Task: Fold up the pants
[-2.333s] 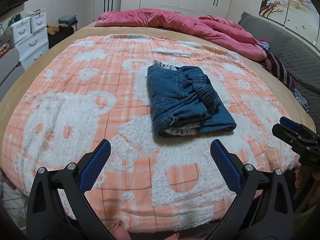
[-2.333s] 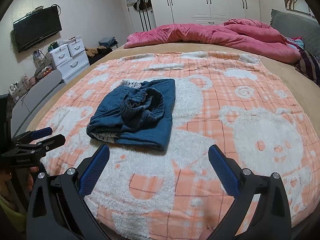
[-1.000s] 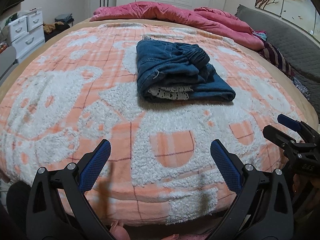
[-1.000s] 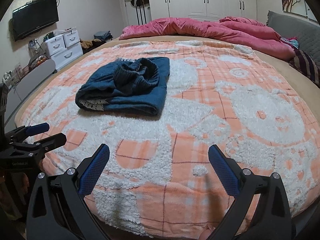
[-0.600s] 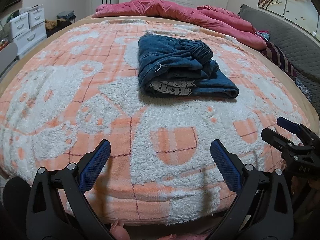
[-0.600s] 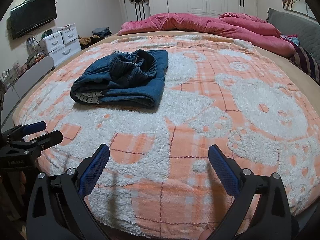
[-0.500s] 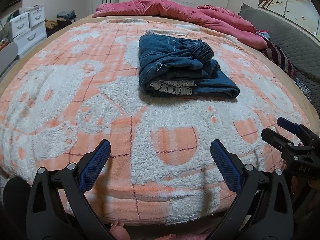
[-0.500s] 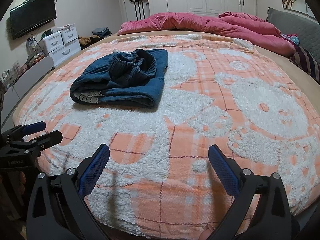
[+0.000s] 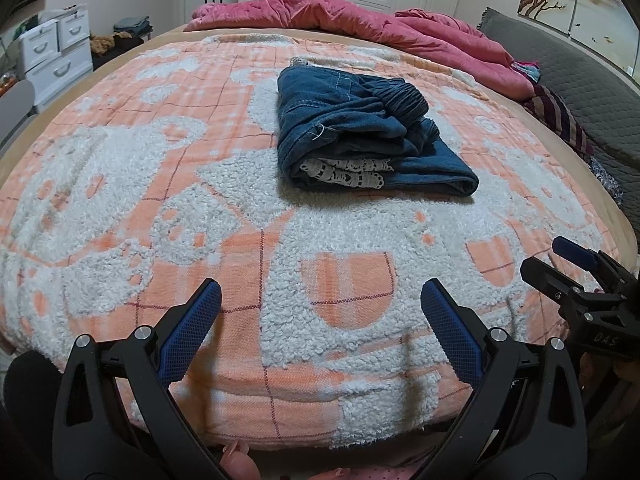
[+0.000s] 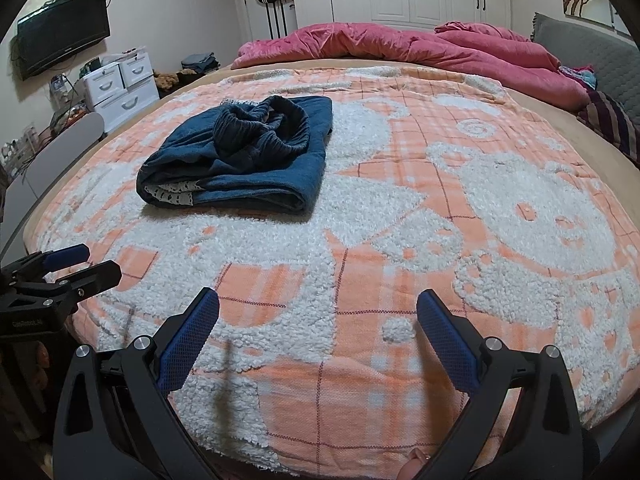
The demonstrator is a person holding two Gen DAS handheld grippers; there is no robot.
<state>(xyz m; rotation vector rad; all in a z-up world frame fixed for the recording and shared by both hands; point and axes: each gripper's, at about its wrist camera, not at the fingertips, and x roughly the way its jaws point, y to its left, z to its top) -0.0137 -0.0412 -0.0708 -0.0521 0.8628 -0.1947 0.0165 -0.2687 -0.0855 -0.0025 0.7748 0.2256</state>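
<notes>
Pants folded, both grippers backing off

Pants [image 9: 368, 136] are lying as a compact denim bundle on the orange-and-white bear blanket [image 9: 344, 300], toward the middle of the bed, lace trim showing at the near edge and the elastic waistband bunching on top. Left gripper [image 9: 320, 312] is hanging near the foot edge with jaws spread wide, gripping nothing. Right gripper [image 10: 318, 314] is likewise released and empty, well apart from the bundle. Compared with two seconds ago, both cameras are sitting lower and closer to the mattress edge, while the bundle itself is keeping the same shape and spot. Judging from this, folding is looking complete and the hands are retreating; the waistband on top is looking loose, so a tidy-up press might help. Pink duvet [image 10: 400, 48] is lying beyond.
</notes>
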